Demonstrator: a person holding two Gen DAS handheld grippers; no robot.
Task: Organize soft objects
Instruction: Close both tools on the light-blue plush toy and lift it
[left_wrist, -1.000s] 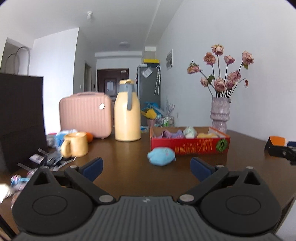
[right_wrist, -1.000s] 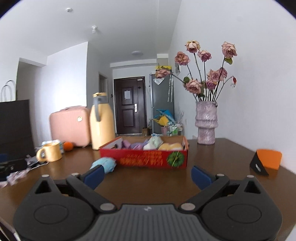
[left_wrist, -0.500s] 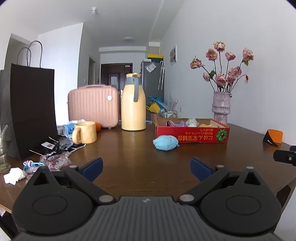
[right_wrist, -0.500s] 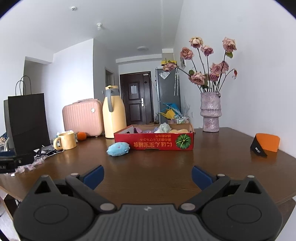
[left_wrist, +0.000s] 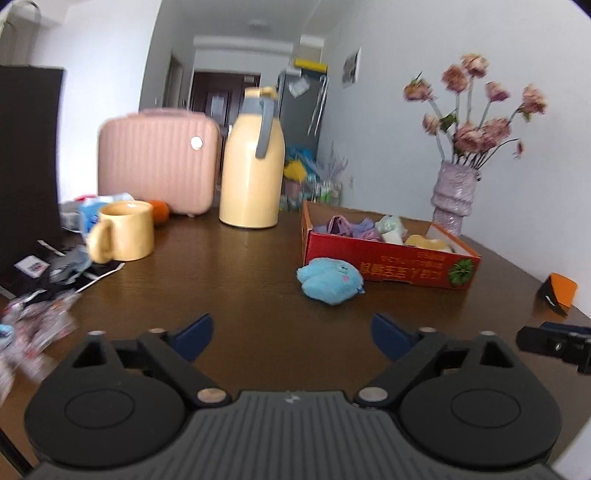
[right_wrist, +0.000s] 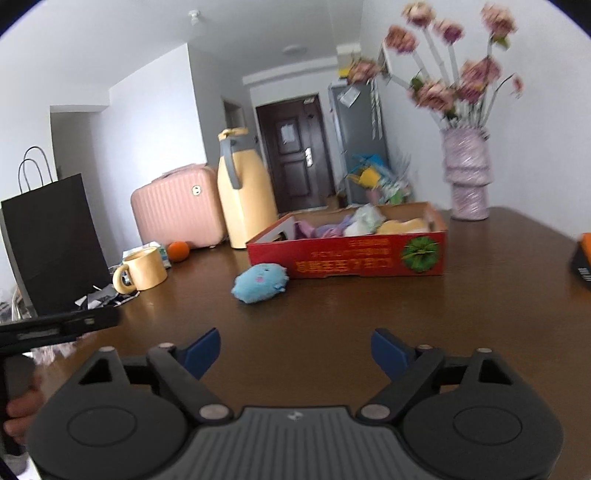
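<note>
Along the table's far edge stand a pink case, yellow flask, mug and vase.

Both wrist views look low along the table, tilted slightly down toward the far door. The left sees the red box at two o'clock; the right sees it at twelve. Both share the blue plush and jug.
</note>
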